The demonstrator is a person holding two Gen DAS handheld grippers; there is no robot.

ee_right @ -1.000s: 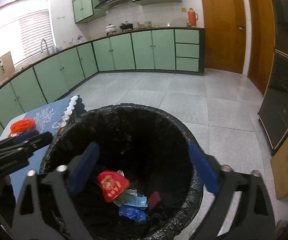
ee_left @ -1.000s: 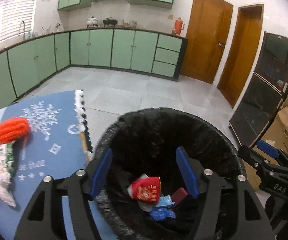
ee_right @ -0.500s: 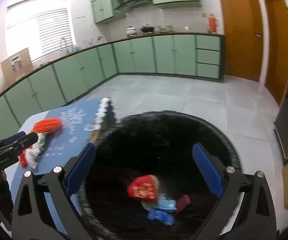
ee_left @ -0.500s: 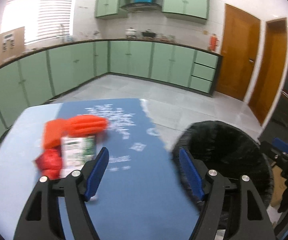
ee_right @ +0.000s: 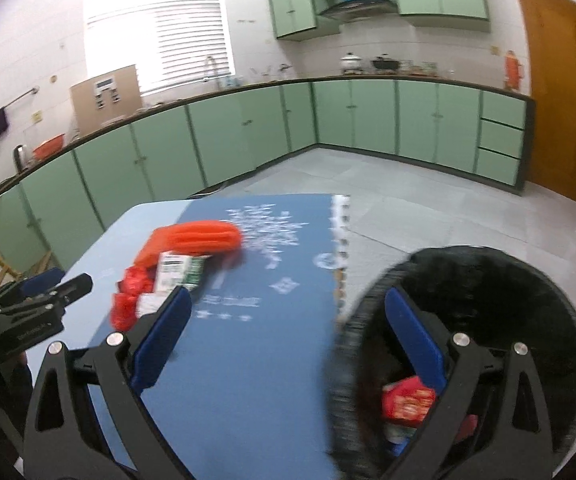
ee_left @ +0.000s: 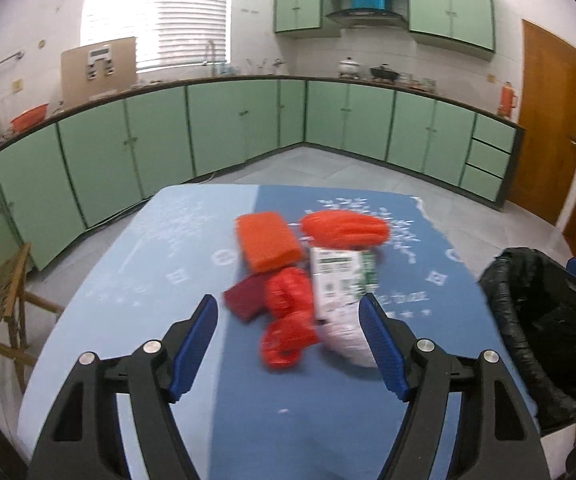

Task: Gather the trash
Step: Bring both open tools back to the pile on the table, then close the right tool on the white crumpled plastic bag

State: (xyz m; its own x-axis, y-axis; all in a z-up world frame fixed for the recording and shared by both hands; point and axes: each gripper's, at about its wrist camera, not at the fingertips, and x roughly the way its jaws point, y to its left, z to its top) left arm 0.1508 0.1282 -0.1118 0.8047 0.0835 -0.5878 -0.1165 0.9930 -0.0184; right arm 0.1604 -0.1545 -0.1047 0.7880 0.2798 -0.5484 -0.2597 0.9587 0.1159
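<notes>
The left claw swings away from the black-lined bin, which a second ago filled its view, and now faces the trash pile on the blue tabletop, its jaws apart as before. The right claw also shifts left: the bin slides toward the right of its view, and the tabletop now lies under its left finger.
</notes>
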